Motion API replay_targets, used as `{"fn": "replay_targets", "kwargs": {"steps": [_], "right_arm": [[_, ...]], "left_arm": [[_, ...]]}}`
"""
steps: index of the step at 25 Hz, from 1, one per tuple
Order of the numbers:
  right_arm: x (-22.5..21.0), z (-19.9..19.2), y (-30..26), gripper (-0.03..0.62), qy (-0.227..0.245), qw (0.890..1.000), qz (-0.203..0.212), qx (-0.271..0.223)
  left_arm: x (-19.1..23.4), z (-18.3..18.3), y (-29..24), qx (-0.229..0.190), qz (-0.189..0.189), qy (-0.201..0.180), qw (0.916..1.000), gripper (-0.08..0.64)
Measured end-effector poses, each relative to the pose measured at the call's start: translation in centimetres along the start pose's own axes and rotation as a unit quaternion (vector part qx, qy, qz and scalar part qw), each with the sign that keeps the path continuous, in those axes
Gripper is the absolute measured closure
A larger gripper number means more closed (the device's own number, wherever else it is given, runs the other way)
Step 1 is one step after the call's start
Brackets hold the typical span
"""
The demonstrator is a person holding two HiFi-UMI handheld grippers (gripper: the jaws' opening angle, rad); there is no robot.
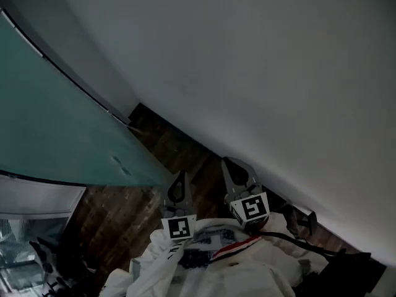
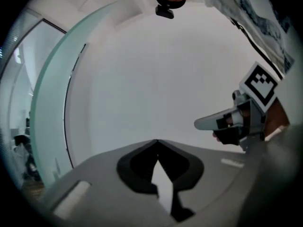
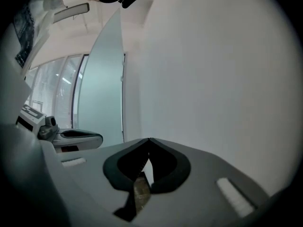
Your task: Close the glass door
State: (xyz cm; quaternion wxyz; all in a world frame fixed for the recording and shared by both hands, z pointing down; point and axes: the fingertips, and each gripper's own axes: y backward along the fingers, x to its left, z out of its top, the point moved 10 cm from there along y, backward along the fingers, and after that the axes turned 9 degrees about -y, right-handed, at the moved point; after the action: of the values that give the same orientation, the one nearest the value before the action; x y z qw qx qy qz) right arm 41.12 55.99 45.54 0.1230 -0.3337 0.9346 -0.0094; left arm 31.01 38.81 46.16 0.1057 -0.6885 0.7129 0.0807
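Observation:
The frosted green glass door (image 1: 55,122) fills the left of the head view and stands at an angle to the white wall (image 1: 260,73). Both grippers hover low over the floor between door and wall, touching neither. My left gripper (image 1: 180,179) is shut and holds nothing; in its own view the left gripper (image 2: 157,141) points at the wall with the glass door (image 2: 47,103) to its left. My right gripper (image 1: 232,166) is shut and empty too. The right gripper (image 3: 149,139) faces the glass door's edge (image 3: 102,89) and the wall.
Dark wooden floor (image 1: 161,150) runs between door and wall. A glazed partition (image 1: 25,228) and dark furniture (image 1: 52,258) show at the lower left. The person's white clothing (image 1: 216,271) fills the bottom of the head view.

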Motion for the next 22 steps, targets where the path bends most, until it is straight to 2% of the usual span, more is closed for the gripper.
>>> {"fn": "replay_targets", "kwargs": {"steps": [2, 4, 8, 11, 13, 15, 16, 18, 22], "right_arm": [[-1.2, 0.0, -1.7, 0.585, 0.0, 0.998, 0.055, 0.029], [-1.6, -0.8, -4.2, 0.586, 0.003, 0.992, 0.111, 0.063], [1.9, -2.0, -8.5, 0.584, 0.002, 0.974, 0.202, 0.101], [5.5, -2.5, -10.2, 0.584, -0.008, 0.962, 0.253, 0.102], [8.1, -3.4, -10.4, 0.584, -0.01, 0.952, 0.291, 0.096], [10.8, -5.1, -10.1, 0.584, -0.011, 0.942, 0.323, 0.095], [11.8, -5.8, -9.9, 0.584, -0.011, 0.938, 0.333, 0.096], [13.2, -6.2, -10.1, 0.584, -0.007, 0.934, 0.345, 0.095], [16.3, -5.1, -11.5, 0.584, -0.002, 0.934, 0.342, 0.101]], "left_arm": [[-0.9, 0.9, 0.3, 0.02, 0.059, -0.008, 0.998, 0.558], [-1.1, 1.1, 0.6, 0.044, 0.112, -0.016, 0.9926, 0.558], [1.3, 0.7, 4.4, 0.094, 0.192, -0.045, 0.9759, 0.558], [2.9, -0.1, 8.9, 0.127, 0.274, -0.042, 0.9524, 0.558], [3.1, -1.1, 12.0, 0.136, 0.333, -0.02, 0.9326, 0.558], [3.2, -2.3, 14.9, 0.139, 0.376, -0.011, 0.9163, 0.558], [3.2, -2.7, 15.9, 0.137, 0.389, -0.01, 0.9108, 0.558], [3.8, -2.9, 17.1, 0.134, 0.403, -0.012, 0.9052, 0.558], [7.3, -2.7, 18.5, 0.122, 0.405, -0.003, 0.9061, 0.558]]}}
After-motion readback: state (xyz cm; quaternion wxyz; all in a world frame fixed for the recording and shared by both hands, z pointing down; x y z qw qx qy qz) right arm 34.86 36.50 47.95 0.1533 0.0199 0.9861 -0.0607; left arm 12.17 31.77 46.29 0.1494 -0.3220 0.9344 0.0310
